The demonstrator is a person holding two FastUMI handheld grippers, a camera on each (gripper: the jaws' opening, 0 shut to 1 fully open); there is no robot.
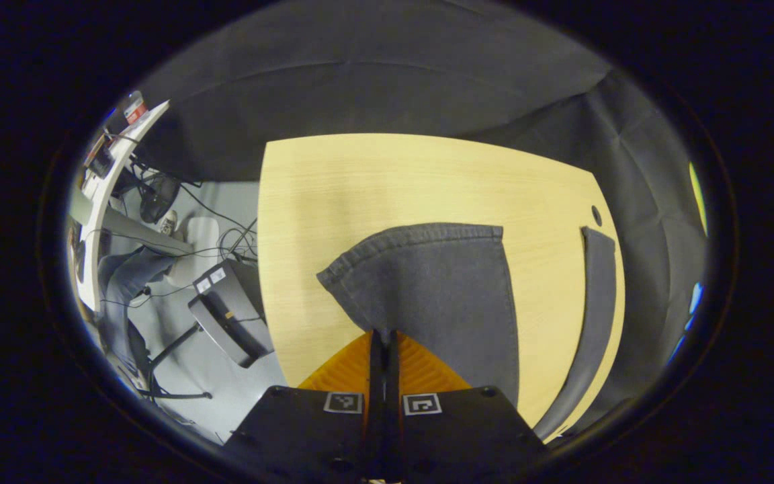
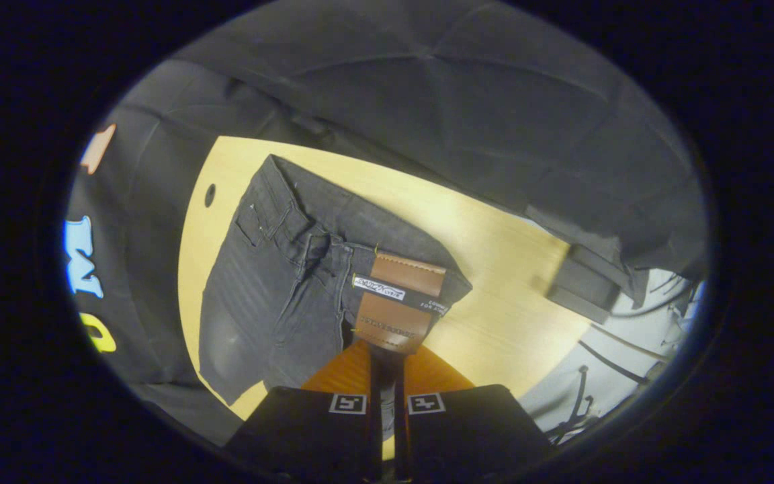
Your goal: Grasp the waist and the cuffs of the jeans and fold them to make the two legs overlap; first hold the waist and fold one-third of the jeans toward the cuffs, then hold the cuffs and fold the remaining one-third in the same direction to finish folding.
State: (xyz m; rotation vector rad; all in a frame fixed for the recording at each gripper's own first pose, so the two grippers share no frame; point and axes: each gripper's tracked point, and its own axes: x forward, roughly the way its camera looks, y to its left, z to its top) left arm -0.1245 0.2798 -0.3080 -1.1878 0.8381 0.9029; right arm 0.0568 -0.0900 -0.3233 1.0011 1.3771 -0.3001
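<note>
Where left gripper [image 1: 384,339] pinches jeans [image 1: 437,289], grip hidden.

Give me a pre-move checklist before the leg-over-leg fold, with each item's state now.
1. Left claw shut on the cuff: ok, the fingers look closed with dark denim between them.
2. Right claw shut on the waist of the jeans: ok, the fabric sits in the closed fingers.
3. Jeans lifted at both ends: ok.
4. Bare table ahead for the fold: ok.
5. Legs aligned: cannot tell.
</note>
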